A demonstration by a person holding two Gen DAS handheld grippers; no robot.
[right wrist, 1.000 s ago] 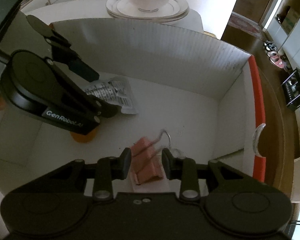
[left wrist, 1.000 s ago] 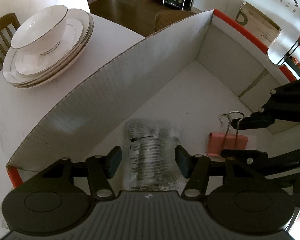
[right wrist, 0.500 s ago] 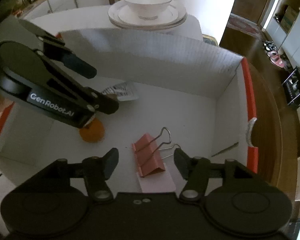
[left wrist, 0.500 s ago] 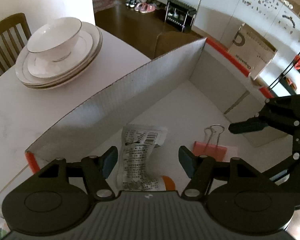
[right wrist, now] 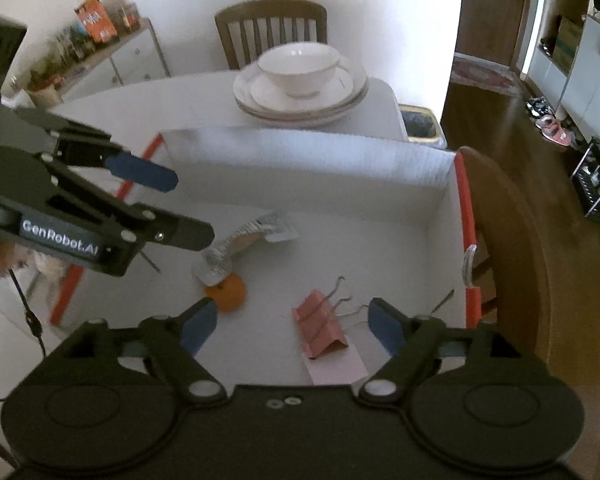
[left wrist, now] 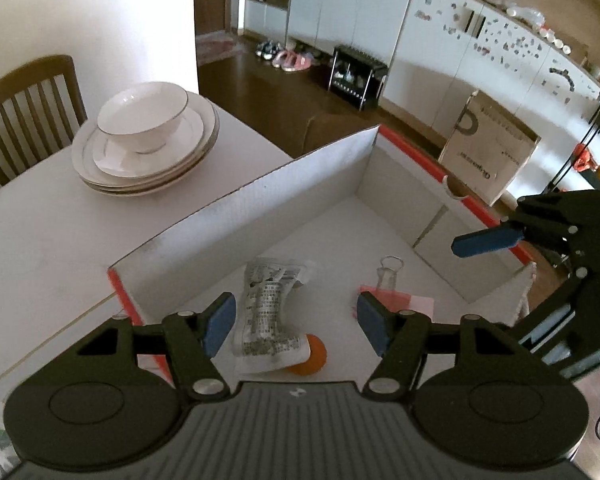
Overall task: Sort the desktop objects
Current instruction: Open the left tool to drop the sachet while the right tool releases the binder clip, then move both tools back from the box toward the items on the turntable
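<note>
A white cardboard box (left wrist: pixel 260 208) with a red rim holds a silver packet (left wrist: pixel 268 316), an orange disc (left wrist: pixel 314 358) and a pink binder clip (right wrist: pixel 320 332) lying on a pink paper slip (right wrist: pixel 336 368). My left gripper (left wrist: pixel 295 320) hangs open above the packet with nothing between its pads. My right gripper (right wrist: pixel 292 320) is above the binder clip; its jaws are opening and the pads stand well apart from the clip. In the right wrist view the left gripper (right wrist: pixel 168 204) sits over the box's left side, above the packet (right wrist: pixel 236 244).
A stack of white plates with a bowl (left wrist: pixel 144 140) stands on the table beyond the box. A wooden chair (right wrist: pixel 270 28) is behind the table and another chair back (right wrist: pixel 512 240) is close to the box's right wall. A paper bag (left wrist: pixel 488 156) stands on the floor.
Both grippers have risen away from the box floor. The right jaws, shut on the binder clip a second ago, have spread and let it go. The left jaws widened a little.
</note>
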